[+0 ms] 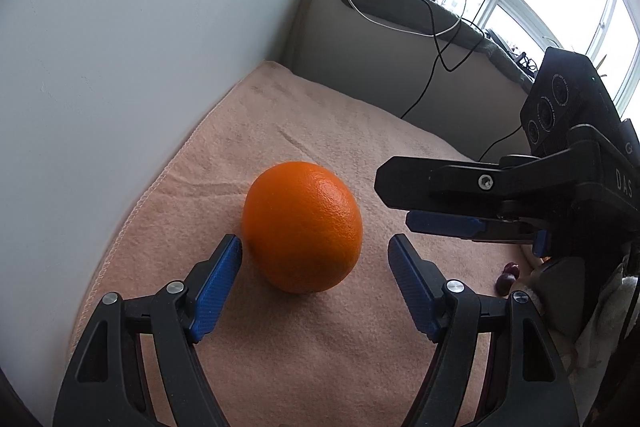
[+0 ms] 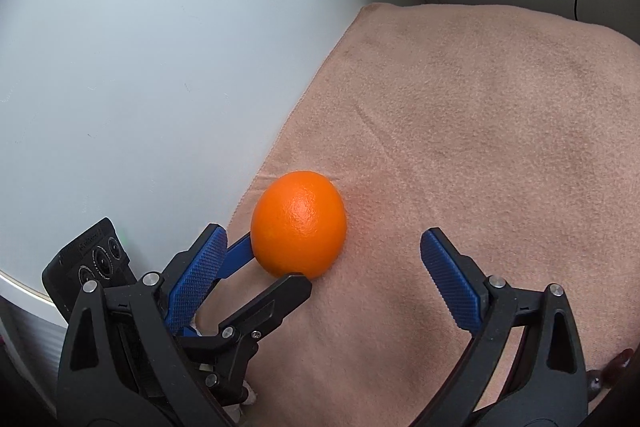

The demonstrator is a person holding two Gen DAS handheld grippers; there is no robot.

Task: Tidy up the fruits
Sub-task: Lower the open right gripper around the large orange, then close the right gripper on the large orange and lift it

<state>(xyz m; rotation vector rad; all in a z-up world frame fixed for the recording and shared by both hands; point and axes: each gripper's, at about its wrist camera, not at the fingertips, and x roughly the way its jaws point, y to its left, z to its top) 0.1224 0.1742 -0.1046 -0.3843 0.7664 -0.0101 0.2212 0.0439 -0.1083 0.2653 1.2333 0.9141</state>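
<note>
- left wrist view: the orange [image 1: 302,227] sits on a peach-pink towel [image 1: 280,131], close to the towel's stitched left edge and the white wall [image 1: 120,47].
- the left gripper [image 1: 315,258] has its jaws spread wide; the orange lies between the blue pads, just past their tips. the left pad [image 1: 218,287] looks to be touching or almost touching the fruit's side, i cannot tell which, while the right pad stands apart from it.
- the right gripper [image 1: 440,205] reaches in from the right edge, seen side-on, its black finger and blue pad pointing toward the orange but apart from it.
- two small dark red fruits [image 1: 507,275], possibly cherries, lie on the towel near the right edge, below the right gripper.
- a black cable [image 1: 434,39] and a white cable trail down from the window ledge [image 1: 420,7] behind the towel.
- right wrist view: the right gripper [image 2: 324,245] has its jaws spread wide, and the orange [image 2: 299,235] rests on the towel [image 2: 480,127] between the tips, nearer the left pad.
- the left gripper [image 2: 276,263] comes in from the lower left with its jaws spread on either side of the orange; one blue pad meets the fruit's left side and a black finger tip [image 2: 292,287] overlaps its lower edge.
- the white wall [image 2: 140,67] curves along the towel's left edge.
</note>
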